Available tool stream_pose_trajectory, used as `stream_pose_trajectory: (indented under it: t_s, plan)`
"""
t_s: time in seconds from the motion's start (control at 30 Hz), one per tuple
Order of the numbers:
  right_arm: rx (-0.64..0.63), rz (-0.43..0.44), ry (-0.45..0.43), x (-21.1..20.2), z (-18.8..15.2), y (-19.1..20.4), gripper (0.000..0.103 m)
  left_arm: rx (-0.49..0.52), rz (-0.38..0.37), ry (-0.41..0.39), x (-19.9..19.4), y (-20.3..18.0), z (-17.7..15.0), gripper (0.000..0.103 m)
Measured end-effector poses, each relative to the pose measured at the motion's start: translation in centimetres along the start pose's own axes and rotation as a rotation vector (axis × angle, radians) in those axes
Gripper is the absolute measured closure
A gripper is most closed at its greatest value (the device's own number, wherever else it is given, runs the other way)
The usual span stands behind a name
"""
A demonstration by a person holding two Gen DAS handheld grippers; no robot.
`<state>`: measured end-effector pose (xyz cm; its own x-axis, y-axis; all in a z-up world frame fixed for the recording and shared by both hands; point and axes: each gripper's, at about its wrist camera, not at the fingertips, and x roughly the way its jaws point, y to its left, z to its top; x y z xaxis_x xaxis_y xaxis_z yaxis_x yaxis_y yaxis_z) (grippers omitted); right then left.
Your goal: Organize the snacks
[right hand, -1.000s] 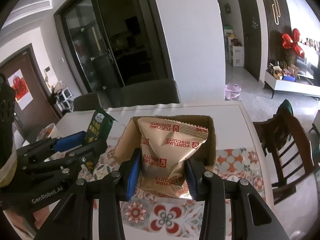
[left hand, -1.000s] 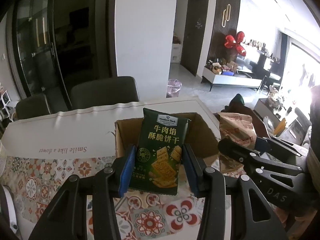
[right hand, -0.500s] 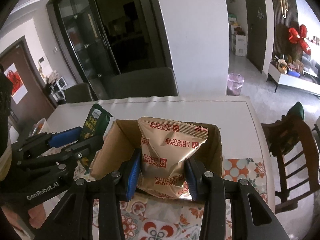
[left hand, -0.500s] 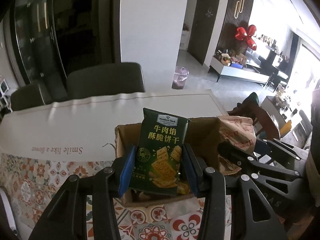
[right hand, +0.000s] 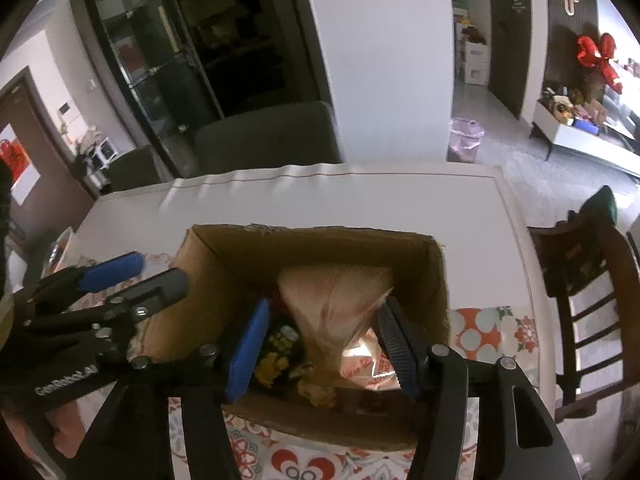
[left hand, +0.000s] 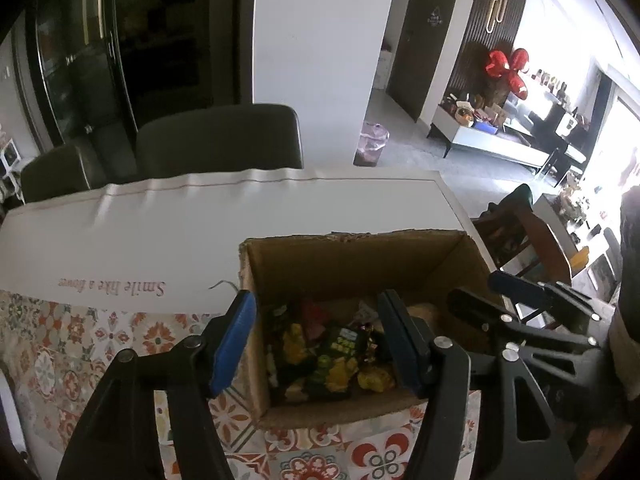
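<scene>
1. My left gripper point(left hand: 316, 332) hangs over the near left part of the box point(left hand: 360, 264); its jaws are opening, with nothing pressed between the blue pads point(left hand: 234, 340).
2. The green pack point(left hand: 332, 356) lies loose in the box below those jaws, on top of other wrappers; neither pad touches it.
3. My right gripper point(right hand: 324, 340) hangs over the right part of the same box point(right hand: 224, 276); its jaws are opening too.
4. The tan bag point(right hand: 340, 300) is between my right pads, blurred, its lower end down among the snacks; the left pad stands clear of it; whether the right pad touches it I cannot tell.
5. The box stands on the table point(left hand: 160, 232), half on the patterned cloth point(left hand: 80, 340), half on the white cover printed "Smile like a flower".
6. Two dark chairs point(left hand: 216, 136) stand at the far edge; a wooden chair point(right hand: 588, 280) stands at the right.
7. In each view the other gripper shows at the side, beside the box wall.
</scene>
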<state>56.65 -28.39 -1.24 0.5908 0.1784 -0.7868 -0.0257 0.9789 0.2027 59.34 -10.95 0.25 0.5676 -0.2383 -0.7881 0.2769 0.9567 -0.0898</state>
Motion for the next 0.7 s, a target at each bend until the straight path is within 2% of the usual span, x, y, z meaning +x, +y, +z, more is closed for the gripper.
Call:
stream_pose_trajectory:
  t_s: [0.07,0.1,0.2,0.3,0.5,0.57,0.7]
  plan:
    - [-0.001,-0.021,-0.003,-0.5,-0.2,0.2,0.044,0.016,0.047,-0.015,-1.0,0.1,-0.5,0.033]
    - [-0.002,-0.04,-0.015,-1.0,-0.4,0.3,0.044,0.027,0.071,-0.027,-1.6,0.1,-0.9,0.028]
    - [0.004,-0.102,-0.06,-3.0,-1.6,0.6,0.029,0.057,0.13,-0.074,-3.8,0.0,-2.4,0.02]
    - [0.012,-0.142,-0.114,-5.7,-3.4,1.3,0.027,0.071,0.168,-0.129,-6.3,-0.2,-4.3,0.012]
    - [0.048,-0.163,-0.193,-11.3,-8.6,3.0,0.026,0.086,0.189,-0.229,-11.5,-0.5,-8.9,0.001]
    - [0.053,-0.176,-0.214,-12.9,-10.5,3.5,0.016,0.086,0.171,-0.239,-13.0,-0.7,-10.5,0.0]
    - [0.059,-0.201,-0.247,-15.9,-14.1,4.2,0.015,0.115,0.196,-0.272,-16.1,-1.6,-14.6,0.0]
